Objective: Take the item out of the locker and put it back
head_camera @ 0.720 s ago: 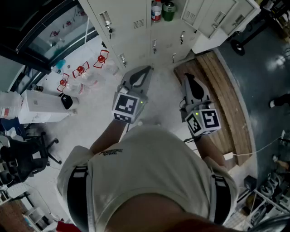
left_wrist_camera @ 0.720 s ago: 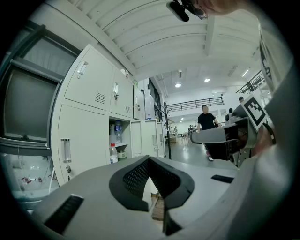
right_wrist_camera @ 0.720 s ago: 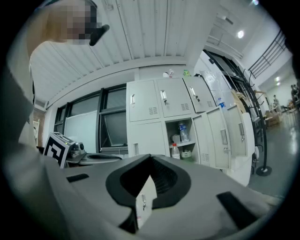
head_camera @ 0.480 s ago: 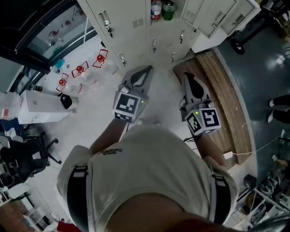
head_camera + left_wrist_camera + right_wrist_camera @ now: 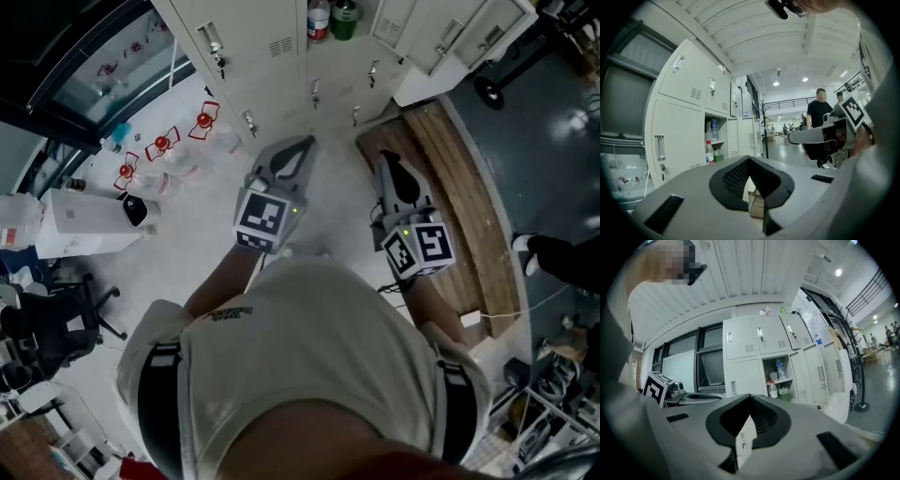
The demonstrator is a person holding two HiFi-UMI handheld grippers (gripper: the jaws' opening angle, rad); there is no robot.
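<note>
The open locker (image 5: 328, 42) stands ahead at the top of the head view. On its shelf are a clear bottle with a red label (image 5: 319, 19) and a green container (image 5: 345, 19). The same bottle (image 5: 773, 389) and green container (image 5: 784, 392) show in the right gripper view, with a second bottle (image 5: 779, 369) on the shelf above. My left gripper (image 5: 302, 142) and right gripper (image 5: 387, 157) are held side by side over the floor, well short of the locker. Both are shut and empty. The left gripper (image 5: 750, 158) faces the bottle (image 5: 709, 152). The right gripper (image 5: 751, 395) also points towards the locker.
The locker's door (image 5: 441, 37) hangs open to the right. A wooden platform (image 5: 459, 187) lies on the floor at right. A white appliance (image 5: 84, 220), red fan-like objects (image 5: 164, 145) and an office chair (image 5: 47, 319) are at left. A bystander's foot (image 5: 553, 253) is at far right.
Both grippers have stayed almost still. The bystander's foot at the right edge has moved down and further into view.
</note>
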